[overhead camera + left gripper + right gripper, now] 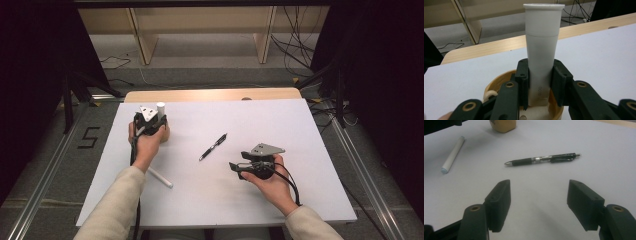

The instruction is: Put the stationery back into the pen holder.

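Observation:
My left gripper (150,120) is shut on a white marker (160,107) that stands upright. In the left gripper view the two black jaws clamp the marker (542,32) low on its barrel, with its lower end inside a round wooden holder (496,81). That holder (165,133) sits at the table's left. A black pen (213,146) lies mid-table. My right gripper (235,167) hovers to the right of it, pointing left, open. In the right gripper view the pen (542,159) lies beyond the spread jaws of the right gripper (539,202), with nothing between them.
A second white marker (160,177) lies flat near the left forearm, also seen as the marker (453,154) with a pale blue end. The white table top (280,125) has a wooden strip along its far edge. Cables and shelf legs stand on the floor beyond.

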Available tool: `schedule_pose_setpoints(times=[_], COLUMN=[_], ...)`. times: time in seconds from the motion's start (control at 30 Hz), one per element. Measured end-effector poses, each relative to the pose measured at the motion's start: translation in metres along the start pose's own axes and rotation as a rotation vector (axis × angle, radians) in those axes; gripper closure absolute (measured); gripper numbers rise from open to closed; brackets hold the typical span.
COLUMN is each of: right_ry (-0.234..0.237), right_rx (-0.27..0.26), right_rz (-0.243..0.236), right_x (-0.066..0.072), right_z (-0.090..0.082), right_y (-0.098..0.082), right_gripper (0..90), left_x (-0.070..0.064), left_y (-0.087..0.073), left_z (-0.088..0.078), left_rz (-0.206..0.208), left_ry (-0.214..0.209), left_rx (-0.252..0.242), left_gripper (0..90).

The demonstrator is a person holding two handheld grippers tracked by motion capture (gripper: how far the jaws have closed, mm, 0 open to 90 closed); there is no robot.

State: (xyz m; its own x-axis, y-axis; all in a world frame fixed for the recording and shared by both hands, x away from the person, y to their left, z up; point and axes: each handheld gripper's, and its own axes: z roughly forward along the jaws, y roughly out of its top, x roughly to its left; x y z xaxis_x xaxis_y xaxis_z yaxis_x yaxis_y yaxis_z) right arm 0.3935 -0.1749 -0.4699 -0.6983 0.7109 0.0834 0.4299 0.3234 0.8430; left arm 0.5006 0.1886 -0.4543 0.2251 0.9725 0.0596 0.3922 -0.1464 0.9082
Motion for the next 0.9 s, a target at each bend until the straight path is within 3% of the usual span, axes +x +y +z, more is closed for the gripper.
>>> schedule_pose_setpoints(times=[0.47,0.9], right_ry=[0.000,0.002], right_rx=[0.001,0.001], right_rz=[0.001,-0.003], right_x=[0.0001,0.0003], right_z=[0.0007,0.0010], right_y=[-0.0003,-0.0005], right_gripper=[36.4,36.4], left_x=[0.0002,-0.0031], left_y=[-0.0061,-0.0054], left_z=[0.0019,-0.0029], left_rz=[-0.010,0.046], left_ry=[0.000,0.035], left_rx=[0.012,0.010], left_gripper=[70.1,64.9])
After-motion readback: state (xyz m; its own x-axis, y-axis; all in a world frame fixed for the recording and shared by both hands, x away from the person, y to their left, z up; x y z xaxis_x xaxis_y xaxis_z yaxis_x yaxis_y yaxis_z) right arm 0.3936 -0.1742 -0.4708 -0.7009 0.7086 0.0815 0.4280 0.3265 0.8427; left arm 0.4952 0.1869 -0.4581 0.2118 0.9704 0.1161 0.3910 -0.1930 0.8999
